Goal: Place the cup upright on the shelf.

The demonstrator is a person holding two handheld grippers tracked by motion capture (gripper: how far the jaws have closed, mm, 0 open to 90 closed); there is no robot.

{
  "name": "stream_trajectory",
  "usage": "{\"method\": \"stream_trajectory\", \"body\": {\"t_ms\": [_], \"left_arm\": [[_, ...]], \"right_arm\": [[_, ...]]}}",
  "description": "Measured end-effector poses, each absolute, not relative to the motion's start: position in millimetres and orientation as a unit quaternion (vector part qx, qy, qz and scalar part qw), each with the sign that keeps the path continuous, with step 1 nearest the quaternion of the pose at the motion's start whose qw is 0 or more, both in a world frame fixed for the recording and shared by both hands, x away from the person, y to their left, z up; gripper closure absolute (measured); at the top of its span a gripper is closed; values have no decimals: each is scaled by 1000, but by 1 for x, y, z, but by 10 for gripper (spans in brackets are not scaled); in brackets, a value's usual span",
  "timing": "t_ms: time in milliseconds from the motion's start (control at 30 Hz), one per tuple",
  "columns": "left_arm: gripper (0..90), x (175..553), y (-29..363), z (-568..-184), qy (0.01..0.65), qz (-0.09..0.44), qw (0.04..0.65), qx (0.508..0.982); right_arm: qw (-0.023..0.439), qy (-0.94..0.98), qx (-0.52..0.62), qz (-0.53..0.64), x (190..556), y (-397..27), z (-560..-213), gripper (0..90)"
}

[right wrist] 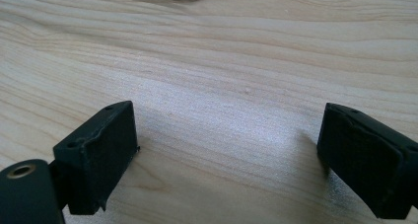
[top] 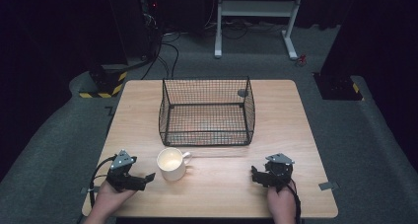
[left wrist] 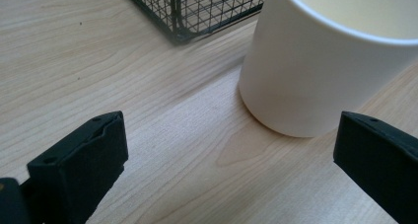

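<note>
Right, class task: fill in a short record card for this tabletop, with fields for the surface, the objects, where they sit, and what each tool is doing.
Surface: wooden table
Objects: cream mug; black wire basket
Mug: upright, in front of the basket, handle towards the right tool
Basket: mid-table, top open
Left tool: open, close beside the mug, holding nothing
Right tool: open, low over bare wood, holding nothing
Contact: no jaw touches the mug

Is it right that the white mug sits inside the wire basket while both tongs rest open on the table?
Not quite. The high view shows the mug standing on the table in front of the wire basket, not inside it. Left tongs and right tongs are open.
</note>
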State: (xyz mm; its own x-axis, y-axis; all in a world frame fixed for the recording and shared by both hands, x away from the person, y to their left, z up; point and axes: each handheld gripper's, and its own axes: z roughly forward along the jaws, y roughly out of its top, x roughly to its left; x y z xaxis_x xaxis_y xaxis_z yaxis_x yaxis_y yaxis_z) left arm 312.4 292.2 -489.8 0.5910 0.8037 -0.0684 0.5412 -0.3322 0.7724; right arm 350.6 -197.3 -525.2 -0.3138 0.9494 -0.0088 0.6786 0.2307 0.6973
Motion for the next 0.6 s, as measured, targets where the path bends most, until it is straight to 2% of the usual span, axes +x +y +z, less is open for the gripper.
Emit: {"method": "stream_trajectory", "body": {"t_ms": [600], "left_arm": [[5,302,291,-471,403,174,433,787]], "right_arm": [[225,755,536,303,351,-198,-525,79]]}}
